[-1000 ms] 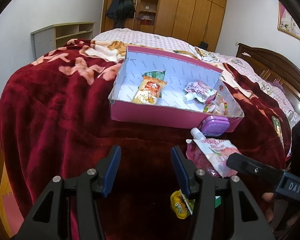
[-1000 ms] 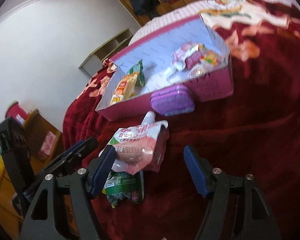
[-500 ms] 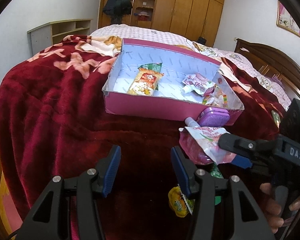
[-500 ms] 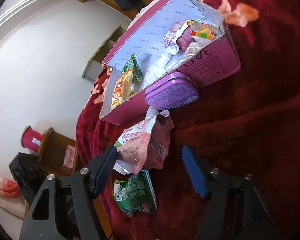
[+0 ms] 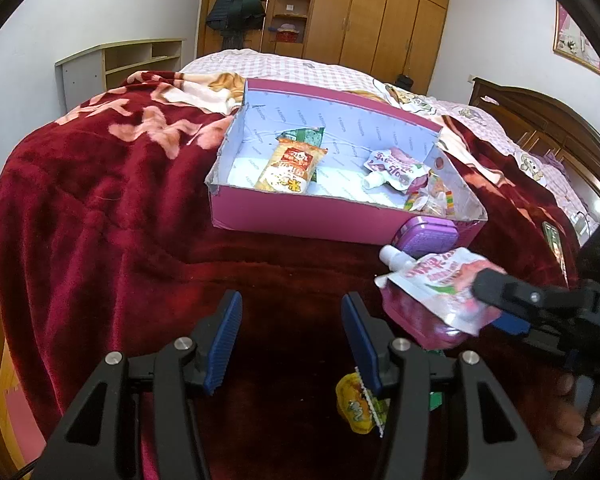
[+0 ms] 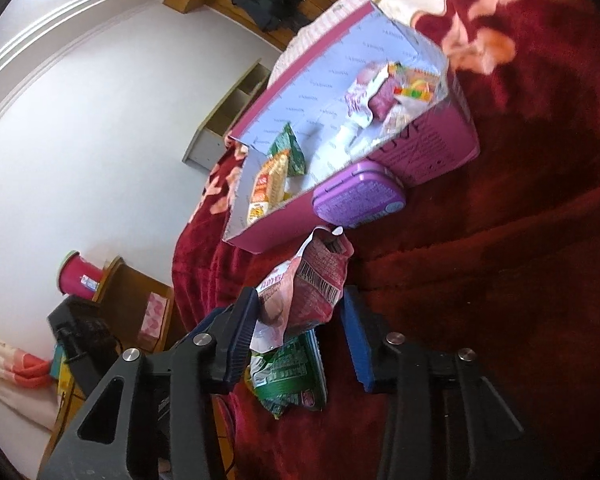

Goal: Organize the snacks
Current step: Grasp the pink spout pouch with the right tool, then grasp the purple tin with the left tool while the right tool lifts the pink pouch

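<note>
A pink cardboard box lies on the red blanket with several snack packets inside, among them an orange packet. My right gripper has its jaws around a pink spouted pouch, which looks raised off the blanket; the jaws still stand wide. A green packet lies under it. A purple tin leans on the box front. My left gripper is open and empty over the blanket, next to a yellow snack.
The red blanket covers the bed and drops off at the left and near edges. A wooden wardrobe and a low shelf stand at the back. A headboard is at the right.
The right gripper has closed in around the pink pouch, narrowed its jaws and rolled; the pouch has tilted up off the green packet. The left gripper has stayed open, shifting only slightly.
</note>
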{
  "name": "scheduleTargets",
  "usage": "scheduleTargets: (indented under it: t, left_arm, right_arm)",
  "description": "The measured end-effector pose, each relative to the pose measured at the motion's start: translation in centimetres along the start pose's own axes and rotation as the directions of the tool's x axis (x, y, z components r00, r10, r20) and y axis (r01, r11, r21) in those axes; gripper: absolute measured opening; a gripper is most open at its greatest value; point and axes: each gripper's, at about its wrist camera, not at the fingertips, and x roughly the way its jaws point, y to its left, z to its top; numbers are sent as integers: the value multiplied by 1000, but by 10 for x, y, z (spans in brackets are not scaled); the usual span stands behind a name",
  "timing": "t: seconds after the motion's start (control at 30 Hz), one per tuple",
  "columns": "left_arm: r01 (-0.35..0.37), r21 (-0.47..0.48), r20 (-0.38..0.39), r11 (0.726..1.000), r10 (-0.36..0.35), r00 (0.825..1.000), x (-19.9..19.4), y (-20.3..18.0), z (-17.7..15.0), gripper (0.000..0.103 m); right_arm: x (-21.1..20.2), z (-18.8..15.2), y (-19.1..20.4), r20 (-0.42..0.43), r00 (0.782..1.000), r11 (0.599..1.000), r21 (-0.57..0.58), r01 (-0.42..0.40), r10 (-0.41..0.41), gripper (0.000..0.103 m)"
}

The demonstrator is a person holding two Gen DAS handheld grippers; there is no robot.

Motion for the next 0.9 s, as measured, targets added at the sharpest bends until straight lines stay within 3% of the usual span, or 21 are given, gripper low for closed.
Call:
scheduleTargets:
  t: [0.53, 0.83, 0.9]
  left_arm:
    - [43, 48, -4, 998, -43, 999, 9, -38, 10, 55]
    - [86, 93, -7, 992, -86, 996, 25, -76, 21, 56]
    - [86, 103, -13, 991, -85, 996, 32, -84, 24, 61]
  right_arm:
    - [-59, 15, -16, 175, 981, 996, -8, 86, -83, 41]
    - [-69, 19, -37, 220, 953, 978, 8, 209, -206, 41]
    - [-69, 18, -43, 212, 956, 979, 18, 203, -202, 41]
